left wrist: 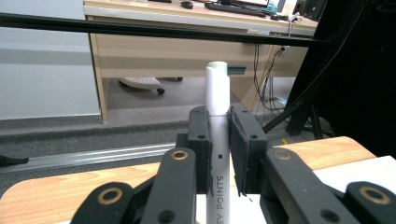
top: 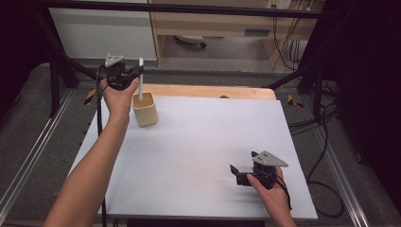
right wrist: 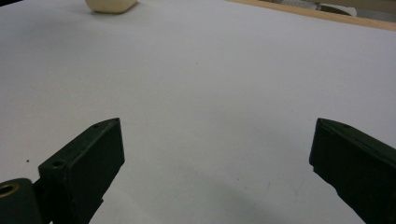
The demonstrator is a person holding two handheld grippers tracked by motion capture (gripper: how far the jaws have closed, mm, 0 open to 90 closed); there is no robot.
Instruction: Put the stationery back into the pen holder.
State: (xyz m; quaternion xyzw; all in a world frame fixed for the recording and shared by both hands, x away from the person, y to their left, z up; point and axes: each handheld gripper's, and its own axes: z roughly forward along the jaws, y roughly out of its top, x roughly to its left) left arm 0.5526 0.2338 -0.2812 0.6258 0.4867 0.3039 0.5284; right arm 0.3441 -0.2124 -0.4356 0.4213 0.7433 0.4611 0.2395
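A white marker pen [top: 140, 78] stands upright with its lower end inside a cream square cup [top: 145, 109] near the table's far left corner. My left gripper [top: 134, 75] is shut on the pen's upper part, just above the cup. In the left gripper view the two black jaws clamp the white pen [left wrist: 218, 88], whose capped tip rises above them; printed letters run along its barrel. My right gripper [top: 241, 171] rests low over the white table near the front right, jaws wide apart with nothing between them. The cup's base [right wrist: 111, 4] shows at the top of the right gripper view.
The white tabletop [top: 203, 142] lies on a wooden board [top: 208, 91] whose far edge shows behind it. A black frame bar [top: 189, 9] crosses overhead at the back. Cables [top: 326, 142] hang off the right side, and a desk [left wrist: 187, 42] stands beyond.
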